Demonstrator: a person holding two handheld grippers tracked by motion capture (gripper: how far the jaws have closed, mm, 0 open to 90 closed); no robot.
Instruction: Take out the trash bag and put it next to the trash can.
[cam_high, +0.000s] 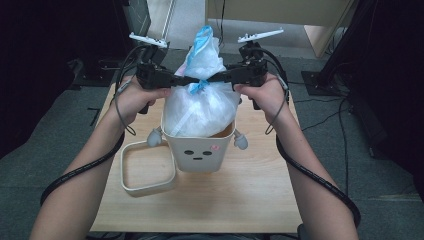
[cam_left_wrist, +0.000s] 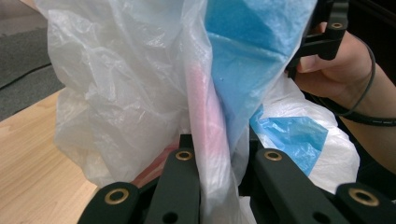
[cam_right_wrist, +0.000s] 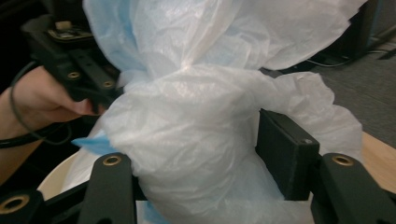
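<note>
Nearest me on the wooden counter (cam_high: 240, 200) lies a cream square frame (cam_high: 146, 167), empty in the middle and touching the left side of the small cream bin (cam_high: 201, 155). That bin has a little face on its front and grey knobs at both sides. Sitting in the bin, and rising well above its rim, is the white plastic bag (cam_high: 200, 107), its blue and pink contents showing faintly through the film.

My left hand-held gripper (cam_high: 186, 80) comes in from the left at the bag's gathered neck; in the left gripper view its jaws are clamped tight on a fold of the bag (cam_left_wrist: 210, 154), with the film pinched flat between them.

My right hand-held gripper (cam_high: 216, 78) meets the neck from the other side. In the right gripper view its jaws stand partly apart around a bunched mass of the bag (cam_right_wrist: 196, 140), which fills the gap; I cannot tell whether the pads press on it.

Beyond the neck, the bag's loose top (cam_high: 204, 47) stands upright.
</note>
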